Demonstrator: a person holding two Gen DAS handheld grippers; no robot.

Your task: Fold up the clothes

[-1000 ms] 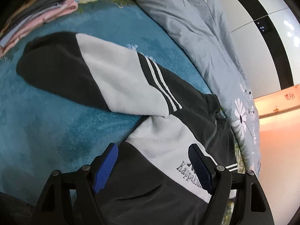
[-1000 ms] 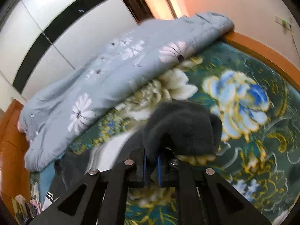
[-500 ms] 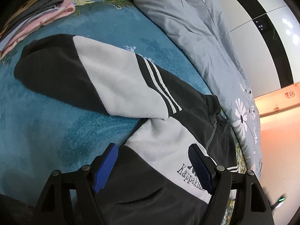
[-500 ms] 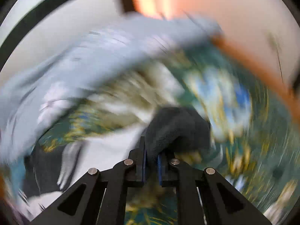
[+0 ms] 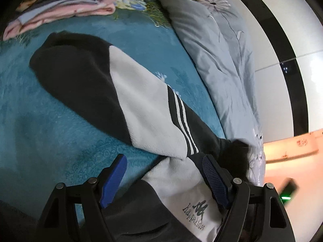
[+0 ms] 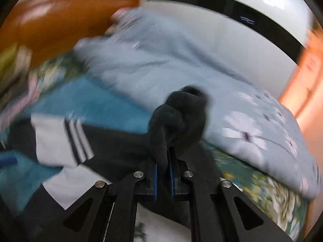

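Note:
A black and white fleece sweatshirt [image 5: 141, 109] lies on the teal bed cover, one sleeve stretched to the upper left, its chest logo [image 5: 194, 213] near the bottom. My left gripper [image 5: 163, 177] is open and empty, hovering over the sweatshirt's body. My right gripper [image 6: 163, 161] is shut on the dark cuff of the other sleeve [image 6: 179, 115], holding it bunched above the sweatshirt [image 6: 58, 141]. That cuff also shows in the left wrist view [image 5: 236, 157], by my left gripper's right finger.
A grey floral duvet [image 5: 218, 46] lies bunched along the far side of the bed, also in the right wrist view [image 6: 232, 109]. A stack of folded pink and grey clothes [image 5: 66, 6] sits at the upper left. A white wardrobe [image 5: 298, 40] stands beyond.
My right gripper has swung the held sleeve cuff from over the flowered bedspread across toward the sweatshirt's body. My left gripper stayed open and shifted slightly; the cuff has entered its view.

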